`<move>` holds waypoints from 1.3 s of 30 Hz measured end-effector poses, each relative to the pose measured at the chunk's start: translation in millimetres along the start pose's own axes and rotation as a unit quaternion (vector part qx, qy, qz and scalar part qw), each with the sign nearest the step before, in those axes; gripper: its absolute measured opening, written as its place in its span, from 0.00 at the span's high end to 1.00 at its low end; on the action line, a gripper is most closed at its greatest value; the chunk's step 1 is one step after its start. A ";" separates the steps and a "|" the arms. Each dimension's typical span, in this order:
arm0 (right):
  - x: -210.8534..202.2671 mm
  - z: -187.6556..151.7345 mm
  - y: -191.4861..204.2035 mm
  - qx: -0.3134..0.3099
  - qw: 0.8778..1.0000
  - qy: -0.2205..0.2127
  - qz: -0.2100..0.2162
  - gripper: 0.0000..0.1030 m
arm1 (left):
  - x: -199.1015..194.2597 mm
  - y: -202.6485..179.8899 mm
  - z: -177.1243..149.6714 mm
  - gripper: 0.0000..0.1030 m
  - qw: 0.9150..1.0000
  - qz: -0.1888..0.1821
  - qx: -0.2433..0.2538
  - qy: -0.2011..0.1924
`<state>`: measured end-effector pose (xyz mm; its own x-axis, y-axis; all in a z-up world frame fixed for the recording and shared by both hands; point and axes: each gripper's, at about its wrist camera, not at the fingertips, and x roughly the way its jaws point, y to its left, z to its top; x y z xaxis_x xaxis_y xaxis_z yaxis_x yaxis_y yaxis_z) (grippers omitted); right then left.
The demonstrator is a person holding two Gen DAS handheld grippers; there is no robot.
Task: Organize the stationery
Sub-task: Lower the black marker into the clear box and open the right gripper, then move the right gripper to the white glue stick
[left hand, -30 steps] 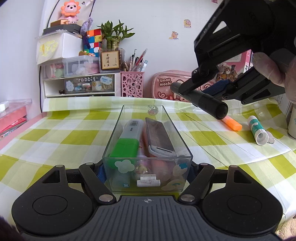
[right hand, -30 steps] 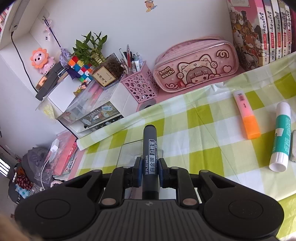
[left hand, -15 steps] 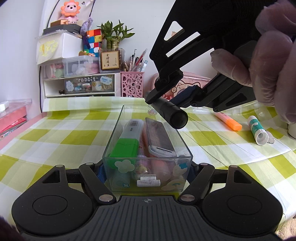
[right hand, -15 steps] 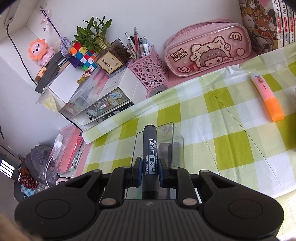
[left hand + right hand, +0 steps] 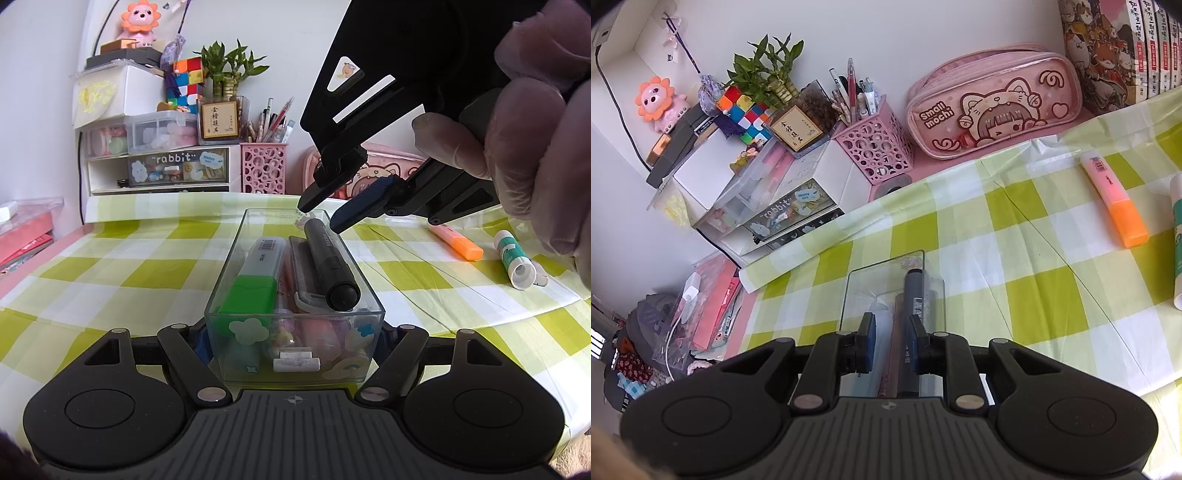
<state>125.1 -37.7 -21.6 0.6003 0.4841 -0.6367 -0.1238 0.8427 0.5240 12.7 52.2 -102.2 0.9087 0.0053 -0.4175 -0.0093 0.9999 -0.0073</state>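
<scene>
A clear plastic box (image 5: 227,269) stands on the green checked cloth, and my left gripper (image 5: 291,343) is shut on its near end. Inside lie a green-capped highlighter (image 5: 255,280), a grey flat item and a black marker (image 5: 328,258), which rests on top along the right side. My right gripper (image 5: 321,216), held by a gloved hand (image 5: 535,147), hovers over the box's far end. In the right wrist view the right gripper (image 5: 892,343) is open and the black marker (image 5: 914,291) lies free below it inside the clear box (image 5: 864,288).
An orange highlighter (image 5: 458,243) and a white-green glue stick (image 5: 515,258) lie on the cloth to the right. At the back stand a pink pencil case (image 5: 993,103), a pink pen holder (image 5: 264,168), a drawer unit (image 5: 159,170) and books (image 5: 1126,48).
The right gripper carried the black marker left over the box, opened, and the marker now lies inside. The left gripper and the box stayed put.
</scene>
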 end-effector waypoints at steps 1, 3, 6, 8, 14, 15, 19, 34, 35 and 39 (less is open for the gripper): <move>-0.1 -0.3 0.7 -0.003 1.000 -0.001 -0.001 0.60 | -0.1 0.2 0.1 0.27 1.000 0.000 0.000 0.000; -0.5 -0.5 1.3 -0.006 1.000 -0.002 -0.001 0.60 | -0.1 0.2 0.1 0.27 1.000 0.000 0.000 0.000; -2.5 -1.2 1.0 -0.011 1.000 -0.004 0.000 0.60 | -0.1 0.1 0.1 0.27 1.000 0.000 0.000 0.000; -5.0 -1.3 0.3 -0.013 1.000 -0.006 -0.002 0.59 | 0.0 0.0 0.0 0.27 1.000 0.000 0.000 0.000; -20.6 1.4 -12.0 -0.016 0.999 -0.025 -0.015 0.41 | -0.1 0.1 0.0 0.27 1.000 0.000 0.000 0.000; -23.6 2.0 -15.0 -0.017 0.999 -0.030 -0.021 0.39 | 0.0 0.0 0.0 0.27 1.000 0.000 0.000 0.000; -37.5 3.6 -30.9 -0.035 0.994 -0.070 -0.075 0.35 | 0.0 -0.1 0.0 0.27 1.000 0.000 0.000 0.000; -41.9 17.7 -122.6 0.007 0.958 -0.121 -0.261 0.34 | -0.1 0.3 0.0 0.27 1.000 0.000 0.000 0.000; -41.7 17.8 -124.6 0.007 0.957 -0.121 -0.264 0.34 | -0.1 0.2 0.0 0.27 1.000 0.000 0.000 0.000; -39.8 17.2 -124.4 -0.005 0.952 -0.126 -0.279 0.48 | -0.1 0.3 0.1 0.27 1.000 0.000 0.000 0.000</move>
<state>130.2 -165.9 -51.7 0.7451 -0.1101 -0.6578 0.2632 0.9548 0.1384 12.6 52.5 -102.1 0.9087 0.0053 -0.4175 -0.0091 0.9999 -0.0071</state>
